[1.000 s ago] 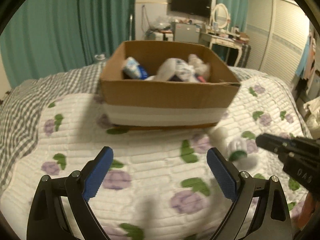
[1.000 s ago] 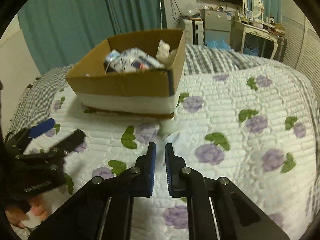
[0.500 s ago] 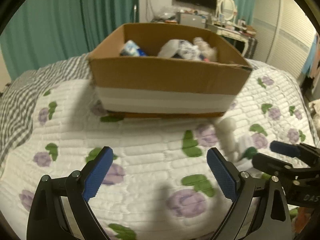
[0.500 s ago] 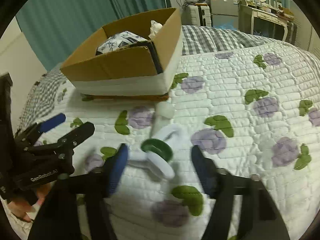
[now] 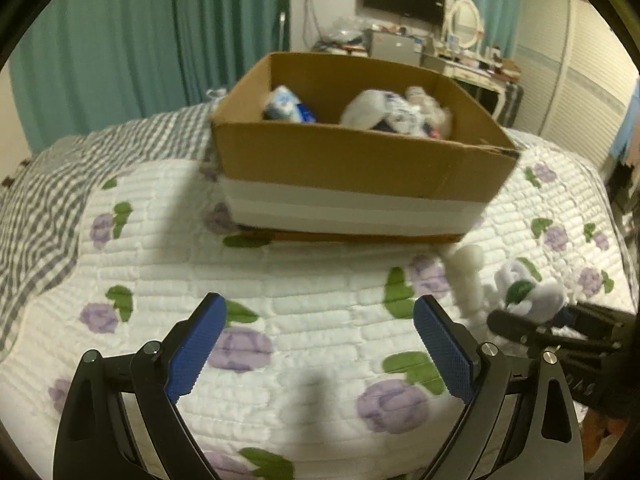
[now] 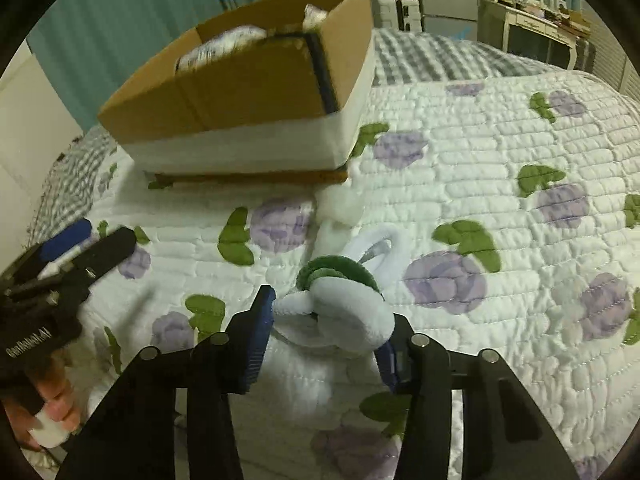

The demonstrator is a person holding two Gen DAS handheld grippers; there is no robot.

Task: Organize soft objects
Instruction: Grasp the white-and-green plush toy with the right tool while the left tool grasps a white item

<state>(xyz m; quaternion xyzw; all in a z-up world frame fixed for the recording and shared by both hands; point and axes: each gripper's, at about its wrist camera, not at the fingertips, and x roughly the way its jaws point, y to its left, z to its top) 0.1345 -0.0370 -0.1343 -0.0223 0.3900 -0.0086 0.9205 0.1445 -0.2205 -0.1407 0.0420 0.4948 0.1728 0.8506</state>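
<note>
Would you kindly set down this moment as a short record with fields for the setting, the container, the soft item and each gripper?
setting: white quilted bedspread with purple flowers
container: open brown cardboard box with a white band, on the bedspread, already holding soft packets
soft item: white plush toy with a green loop, lying on the bedspread just in front of the box
right gripper: blue pads on either side of the plush toy, pressing its sides
left gripper: open, empty, above the bedspread, facing the box

Right tool [image 6: 326,320] now around plush toy [image 6: 340,304]
</note>
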